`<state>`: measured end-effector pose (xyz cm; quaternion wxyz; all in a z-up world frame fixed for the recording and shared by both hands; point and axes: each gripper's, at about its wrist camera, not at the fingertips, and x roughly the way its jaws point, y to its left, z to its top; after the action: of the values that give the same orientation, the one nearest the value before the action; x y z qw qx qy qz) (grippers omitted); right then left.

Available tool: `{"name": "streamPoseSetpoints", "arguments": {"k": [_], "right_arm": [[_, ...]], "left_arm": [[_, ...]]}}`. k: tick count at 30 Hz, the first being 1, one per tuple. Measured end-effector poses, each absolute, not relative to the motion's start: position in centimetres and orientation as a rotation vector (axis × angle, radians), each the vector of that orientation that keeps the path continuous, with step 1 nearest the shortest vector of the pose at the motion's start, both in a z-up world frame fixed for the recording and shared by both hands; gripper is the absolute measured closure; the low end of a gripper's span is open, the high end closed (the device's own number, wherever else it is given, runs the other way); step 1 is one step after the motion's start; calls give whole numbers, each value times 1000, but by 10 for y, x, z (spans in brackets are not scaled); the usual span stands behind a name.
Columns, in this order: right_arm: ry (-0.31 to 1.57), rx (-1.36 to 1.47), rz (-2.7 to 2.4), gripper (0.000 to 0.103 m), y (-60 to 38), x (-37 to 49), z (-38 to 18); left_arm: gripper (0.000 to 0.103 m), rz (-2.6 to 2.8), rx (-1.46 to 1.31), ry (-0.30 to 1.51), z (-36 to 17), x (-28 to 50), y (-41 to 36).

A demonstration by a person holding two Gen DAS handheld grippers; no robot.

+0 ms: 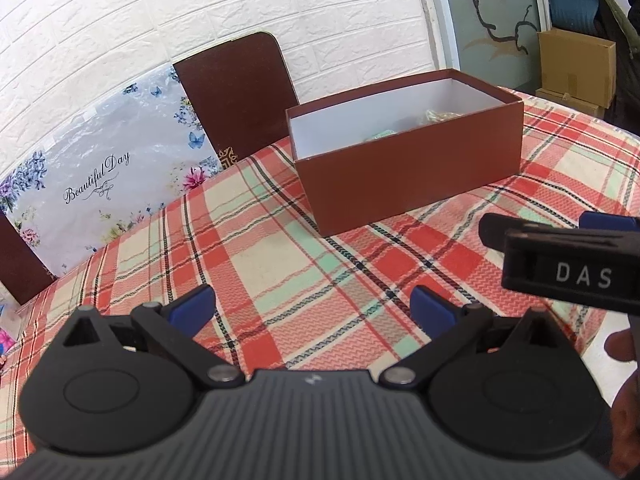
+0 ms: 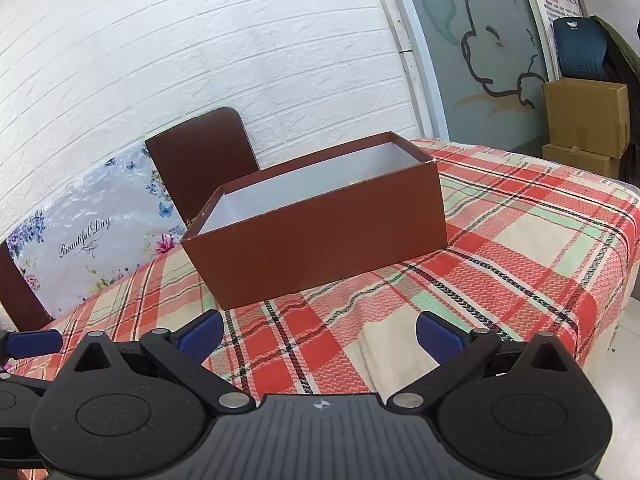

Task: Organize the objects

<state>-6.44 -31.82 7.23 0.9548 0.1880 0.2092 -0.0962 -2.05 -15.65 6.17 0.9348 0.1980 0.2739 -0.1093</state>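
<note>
An open brown box [image 1: 412, 172] with a white inside stands on the plaid tablecloth [image 1: 280, 248]. Small greenish and yellowish items [image 1: 424, 122] lie in it, mostly hidden by its wall. In the right wrist view the box [image 2: 320, 248] stands just ahead and its contents are hidden. My left gripper [image 1: 312, 308] is open and empty above the cloth, short of the box. My right gripper [image 2: 320, 334] is open and empty too. The right gripper's body [image 1: 568, 264] shows at the right edge of the left wrist view.
A brown chair back [image 1: 240, 92] stands behind the table by a white brick wall. A floral "Beautiful Day" bag [image 1: 104, 184] leans at the left. Cardboard boxes [image 2: 584, 120] and a blue chair [image 2: 580, 48] stand at far right. The table edge [image 2: 616, 280] falls off at right.
</note>
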Motion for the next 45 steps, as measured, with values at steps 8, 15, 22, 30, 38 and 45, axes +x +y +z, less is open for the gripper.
{"name": "streamPoseSetpoints", "arguments": {"k": [8, 15, 22, 30, 38, 45], "right_arm": [[425, 390, -192, 1, -323, -65, 72], [426, 395, -189, 1, -326, -65, 71], [433, 398, -190, 1, -329, -65, 68], [448, 402, -187, 1, -331, -62, 63], [460, 413, -191, 1, -334, -60, 58], [471, 421, -192, 1, -336, -59, 54]], "left_arm": [[0, -142, 483, 582, 58, -18, -162], [0, -150, 475, 609, 57, -20, -161], [0, -155, 465, 662, 49, -18, -160], [0, -158, 463, 708, 43, -18, -159], [0, -170, 469, 734, 38, -18, -159], [0, -173, 470, 751, 34, -17, -159]]}}
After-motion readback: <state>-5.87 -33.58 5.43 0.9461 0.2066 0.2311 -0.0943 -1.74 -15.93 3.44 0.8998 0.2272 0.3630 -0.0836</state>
